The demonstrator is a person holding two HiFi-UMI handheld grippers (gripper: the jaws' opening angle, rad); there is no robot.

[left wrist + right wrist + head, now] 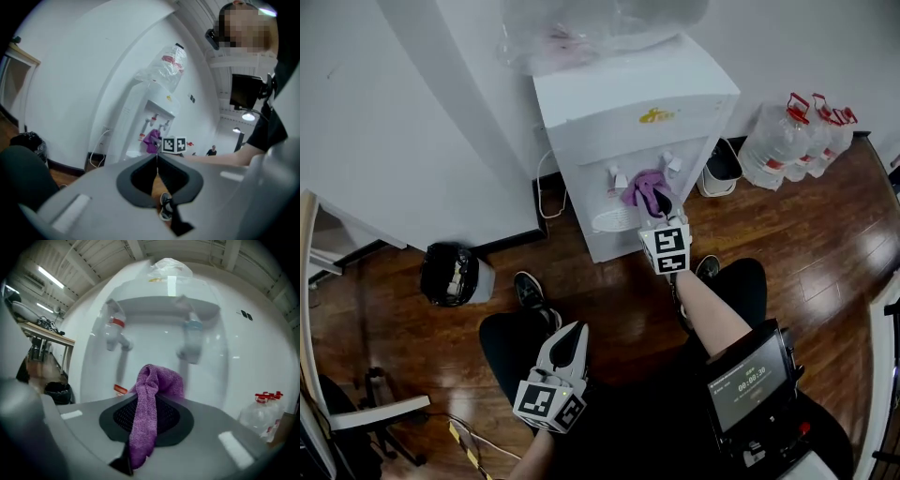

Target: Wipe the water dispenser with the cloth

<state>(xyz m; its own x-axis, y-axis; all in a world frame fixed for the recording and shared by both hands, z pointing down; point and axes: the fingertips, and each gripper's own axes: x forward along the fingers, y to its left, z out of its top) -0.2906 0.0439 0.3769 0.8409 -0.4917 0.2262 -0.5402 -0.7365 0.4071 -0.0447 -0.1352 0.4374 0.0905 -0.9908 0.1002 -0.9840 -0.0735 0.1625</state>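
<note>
Inspector: Your right gripper [659, 208] is clamped on the purple cloth [641, 190]. You hold it at the front of the water dispenser [630, 103], between the red-collared tap [115, 332] and the blue tap [191, 337].

Second inspector: Your left gripper [571, 334] hangs well back from the dispenser, its jaws pressed together on nothing.

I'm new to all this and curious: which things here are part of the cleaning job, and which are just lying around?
Part of the job: water dispenser, purple cloth, right gripper holding it.
Just lying about: water bottles, black bin, plastic bag atop the dispenser.
</note>
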